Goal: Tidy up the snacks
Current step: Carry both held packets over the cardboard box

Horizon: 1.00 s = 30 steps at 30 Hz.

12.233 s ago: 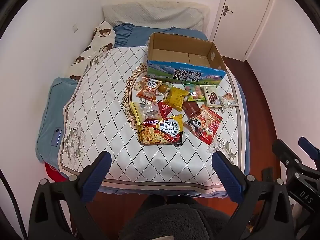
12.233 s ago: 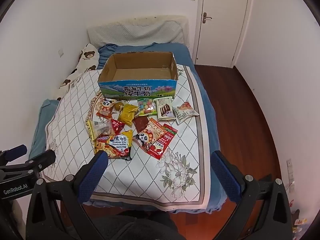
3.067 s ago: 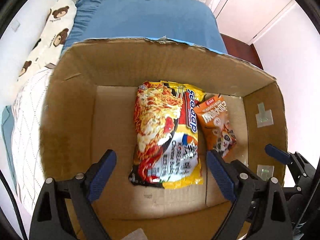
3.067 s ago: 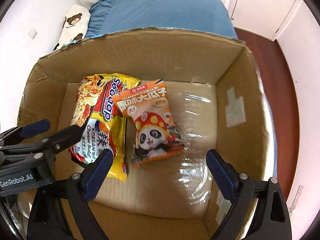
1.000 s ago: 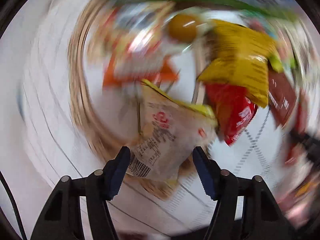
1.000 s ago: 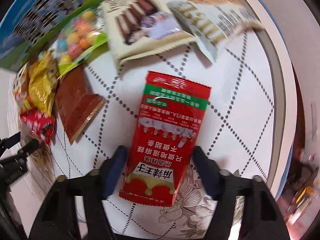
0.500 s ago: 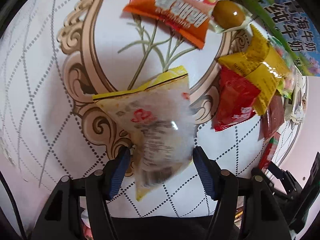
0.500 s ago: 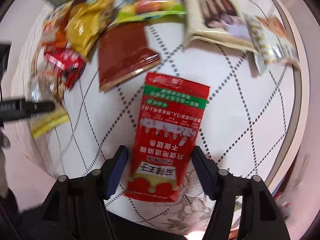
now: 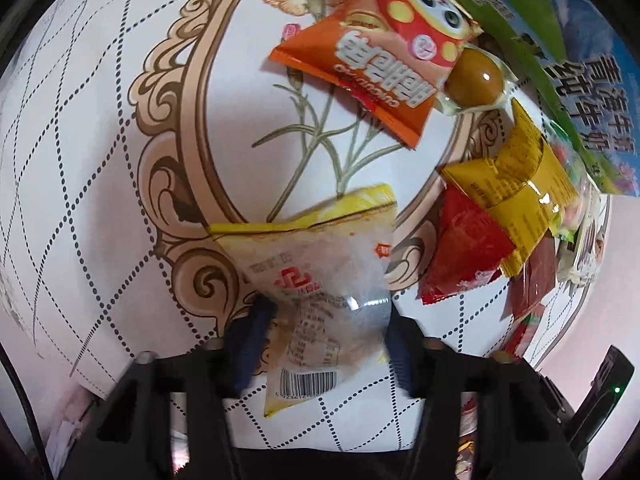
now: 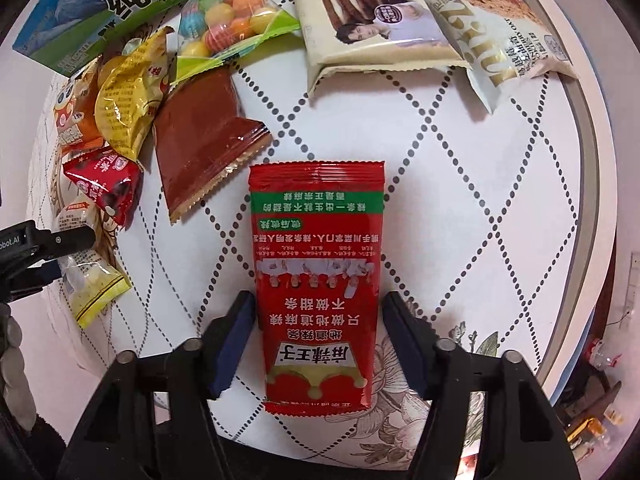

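Observation:
My left gripper point(image 9: 324, 340) straddles a clear packet with a yellow top point(image 9: 316, 280) lying on the bedspread; its blue fingers point(image 9: 250, 340) touch the packet's sides. My right gripper point(image 10: 320, 344) straddles a red spicy-strip packet point(image 10: 316, 280); its fingers point(image 10: 232, 344) sit just beside the packet's edges. The clear packet and the left gripper also show at the left of the right wrist view point(image 10: 92, 276). The milk carton box point(image 10: 120, 4) stands at the back.
Loose snacks lie near the box: an orange panda bag point(image 9: 380, 56), a sealed egg point(image 9: 474, 78), a yellow packet point(image 9: 516, 188), a small red packet point(image 9: 464, 248), a brown bar point(image 10: 200, 136), candy balls point(image 10: 228, 24), a wafer pack point(image 10: 372, 16), an oat bar point(image 10: 508, 48). The bed edge point(image 10: 592, 200) is right.
Both grippers left the box, came down to the bedspread and have narrowed around their packets. In the last half second the left closed in onto the clear packet.

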{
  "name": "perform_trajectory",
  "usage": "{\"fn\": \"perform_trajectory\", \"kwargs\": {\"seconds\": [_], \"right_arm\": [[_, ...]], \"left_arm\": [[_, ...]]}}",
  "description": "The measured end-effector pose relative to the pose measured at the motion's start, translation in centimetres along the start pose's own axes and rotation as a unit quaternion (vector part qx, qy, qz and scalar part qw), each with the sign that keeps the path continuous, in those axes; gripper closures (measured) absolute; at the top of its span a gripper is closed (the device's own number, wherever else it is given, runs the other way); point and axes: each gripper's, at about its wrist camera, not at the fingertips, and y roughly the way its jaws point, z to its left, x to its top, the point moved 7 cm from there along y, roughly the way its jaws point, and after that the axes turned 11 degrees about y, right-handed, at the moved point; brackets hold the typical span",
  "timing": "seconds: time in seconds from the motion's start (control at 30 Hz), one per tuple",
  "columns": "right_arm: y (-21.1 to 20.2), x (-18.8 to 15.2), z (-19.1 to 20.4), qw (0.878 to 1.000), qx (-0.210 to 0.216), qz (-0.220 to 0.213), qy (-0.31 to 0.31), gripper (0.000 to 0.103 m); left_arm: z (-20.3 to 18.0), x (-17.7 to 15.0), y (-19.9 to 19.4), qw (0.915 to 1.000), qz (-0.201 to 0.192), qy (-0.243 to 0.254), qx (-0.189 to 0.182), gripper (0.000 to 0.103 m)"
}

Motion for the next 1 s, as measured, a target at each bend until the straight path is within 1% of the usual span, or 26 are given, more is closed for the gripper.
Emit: {"fn": "perform_trajectory", "kwargs": {"seconds": [0.07, 0.1, 0.13, 0.2, 0.23, 0.27, 0.37, 0.5, 0.57, 0.63, 0.7, 0.77, 0.8, 0.83, 0.87, 0.9, 0.93, 0.97, 1.0], "right_arm": [[0.4, -0.3, 0.3, 1.0, -0.004, -0.006, -0.003, 0.049], [0.4, -0.4, 0.2, 1.0, -0.003, -0.008, -0.003, 0.052], [0.4, -1.5, 0.5, 1.0, -0.004, -0.01, -0.004, 0.053], [0.1, -1.7, 0.4, 1.0, -0.004, -0.015, -0.009, 0.053], [-0.2, -2.6, 1.1, 1.0, -0.002, -0.016, -0.01, 0.054], [-0.3, -2.7, 1.1, 1.0, 0.001, -0.017, -0.01, 0.054], [-1.6, -3.0, 0.7, 1.0, 0.016, -0.016, -0.009, 0.055], [-4.4, -2.6, 0.9, 0.999, 0.045, -0.021, -0.012, 0.055], [-5.9, -2.4, 1.1, 0.998, 0.059, -0.026, -0.014, 0.055], [-7.8, -1.7, 1.4, 0.996, 0.077, -0.033, -0.017, 0.055], [-10.5, -0.4, 1.8, 0.994, 0.098, -0.046, -0.021, 0.055], [-13.2, 0.9, 2.6, 0.991, 0.116, -0.064, -0.026, 0.055], [-14.4, 1.7, 3.5, 0.99, 0.12, -0.072, -0.03, 0.055], [-15.6, 2.7, 4.4, 0.989, 0.123, -0.082, -0.033, 0.055], [-16.8, 4.1, 5.2, 0.987, 0.122, -0.097, -0.037, 0.055], [-18.3, 6.0, 5.6, 0.985, 0.117, -0.118, -0.042, 0.055], [-19.0, 6.9, 6.1, 0.984, 0.115, -0.128, -0.041, 0.055], [-20.5, 9.0, 6.0, 0.982, 0.117, -0.142, -0.037, 0.055], [-21.1, 10.3, 6.3, 0.981, 0.118, -0.149, -0.037, 0.055]], "left_arm": [[-0.9, -0.4, 0.0, 0.9999, 0.0, 0.015, 0.007, 0.057], [-2.0, -1.4, 0.0, 0.9997, 0.0, 0.022, 0.011, 0.057], [-2.6, -1.8, -0.1, 0.9994, 0.001, 0.032, 0.015, 0.057], [-3.9, -3.0, -0.1, 0.9986, 0.0, 0.048, 0.021, 0.057], [-4.1, -3.3, 0.0, 0.9983, 0.0, 0.054, 0.024, 0.057], [-4.4, -3.7, -0.1, 0.998, 0.0, 0.059, 0.025, 0.058], [-5.4, -4.7, -0.9, 0.9977, -0.003, 0.065, 0.017, 0.059], [-7.3, -5.4, -4.4, 0.9962, -0.03, 0.082, 0.003, 0.059], [-9.6, -5.3, -6.8, 0.9944, -0.05, 0.093, -0.005, 0.059], [-11.4, -4.4, -9.4, 0.992, -0.071, 0.103, -0.019, 0.059], [-13.0, -2.8, -11.7, 0.989, -0.09, 0.112, -0.034, 0.059], [-12.9, 0.0, -13.5, 0.9846, -0.108, 0.128, -0.05, 0.059], [-13.0, 1.0, -14.6, 0.9823, -0.117, 0.136, -0.054, 0.059], [-13.9, 2.5, -15.7, 0.9798, -0.127, 0.144, -0.055, 0.059], [-13.7, 3.9, -16.3, 0.9776, -0.135, 0.152, -0.054, 0.059], [-14.4, 4.6, -17.3, 0.9754, -0.143, 0.16, -0.05, 0.059], [-15.0, 6.0, -18.2, 0.973, -0.153, 0.167, -0.044, 0.059], [-15.1, 6.7, -18.8, 0.971, -0.16, 0.174, -0.037, 0.059], [-15.6, 8.3, -19.3, 0.9696, -0.165, 0.179, -0.028, 0.059]]}}
